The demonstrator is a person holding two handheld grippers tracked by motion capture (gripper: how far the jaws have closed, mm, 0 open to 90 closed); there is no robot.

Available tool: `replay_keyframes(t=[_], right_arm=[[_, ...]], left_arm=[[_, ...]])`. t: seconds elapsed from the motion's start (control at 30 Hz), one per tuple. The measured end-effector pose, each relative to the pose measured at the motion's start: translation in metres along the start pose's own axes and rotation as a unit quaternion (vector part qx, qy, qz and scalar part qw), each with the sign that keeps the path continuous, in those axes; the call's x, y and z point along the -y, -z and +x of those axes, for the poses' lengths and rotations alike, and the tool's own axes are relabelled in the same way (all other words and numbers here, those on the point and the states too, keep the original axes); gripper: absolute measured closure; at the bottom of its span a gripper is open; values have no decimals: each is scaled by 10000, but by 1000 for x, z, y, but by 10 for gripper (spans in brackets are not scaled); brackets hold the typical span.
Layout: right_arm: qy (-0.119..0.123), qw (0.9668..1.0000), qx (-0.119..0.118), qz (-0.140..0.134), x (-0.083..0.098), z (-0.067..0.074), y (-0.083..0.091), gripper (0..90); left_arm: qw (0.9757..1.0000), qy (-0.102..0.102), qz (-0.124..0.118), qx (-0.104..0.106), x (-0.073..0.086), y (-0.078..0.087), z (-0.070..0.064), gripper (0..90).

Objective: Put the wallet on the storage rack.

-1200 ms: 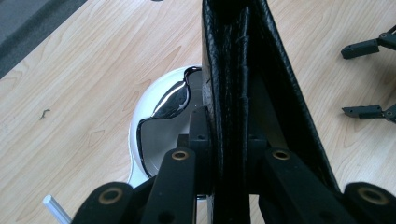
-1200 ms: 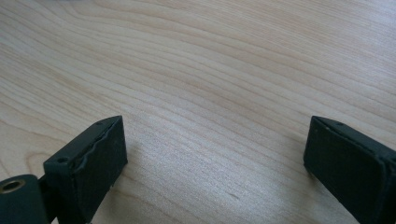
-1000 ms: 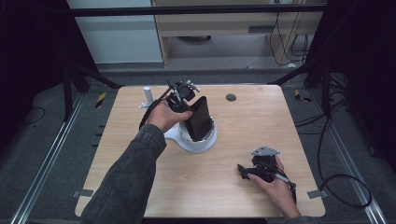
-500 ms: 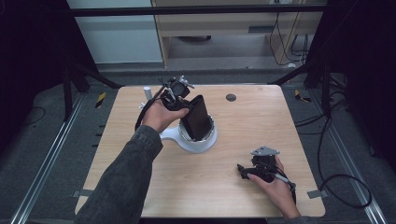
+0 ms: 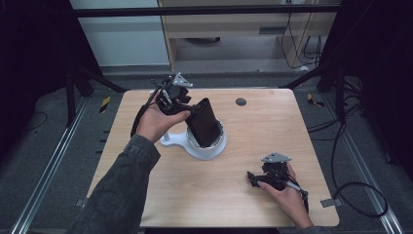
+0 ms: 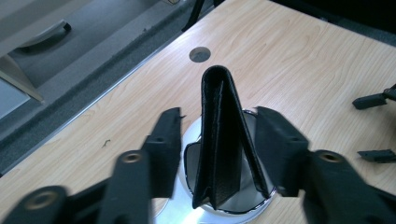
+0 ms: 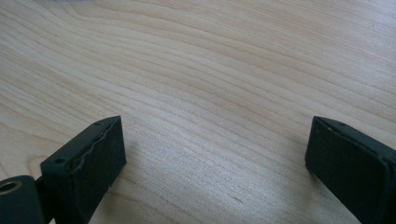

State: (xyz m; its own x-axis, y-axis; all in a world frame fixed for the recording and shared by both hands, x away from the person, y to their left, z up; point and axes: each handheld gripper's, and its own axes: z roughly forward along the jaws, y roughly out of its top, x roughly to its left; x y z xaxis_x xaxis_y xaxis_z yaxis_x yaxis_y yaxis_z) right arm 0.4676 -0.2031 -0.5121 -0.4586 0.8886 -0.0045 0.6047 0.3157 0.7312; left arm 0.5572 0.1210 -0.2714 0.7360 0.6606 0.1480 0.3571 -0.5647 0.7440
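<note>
Currently, step: we release the wallet [image 6: 219, 140] into the white holder [image 5: 185, 142].
Right gripper [image 5: 256, 178]: lower right, jaws wide, empty.
Left gripper [image 6: 218, 140]: jaws just opening, pads clear of wallet.
Wallet: frame centre, upright in holder.
Next: we withdraw clear without tipping it.

Your table [image 5: 272, 126] is a light wood top with a round dark hole [image 5: 240, 102] near its far edge. A white stand [image 5: 187, 145] sits on it left of centre, holding an upright black wallet [image 5: 204, 122]. Your right hand [image 5: 287, 192] rests on the near right part.
</note>
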Motion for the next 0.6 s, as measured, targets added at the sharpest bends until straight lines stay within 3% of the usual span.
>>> replay_keyframes(t=[0.1,0.33,0.47,0.6], right_arm=[[6,10000,-3,0,0,0,-1,50],[32,10000,6,-2,-1,0,-2,46],[25,10000,10,-4,-1,0,-1,47],[-10,10000,36,-5,1,2,1,48]], left_arm=[[9999,-132,-60,-47,1,8,-6,389],[9996,-210,-183,44,12,28,-23,161],[9995,-142,-267,34,23,37,-27,130],[9994,-72,-324,18,48,46,-35,106]])
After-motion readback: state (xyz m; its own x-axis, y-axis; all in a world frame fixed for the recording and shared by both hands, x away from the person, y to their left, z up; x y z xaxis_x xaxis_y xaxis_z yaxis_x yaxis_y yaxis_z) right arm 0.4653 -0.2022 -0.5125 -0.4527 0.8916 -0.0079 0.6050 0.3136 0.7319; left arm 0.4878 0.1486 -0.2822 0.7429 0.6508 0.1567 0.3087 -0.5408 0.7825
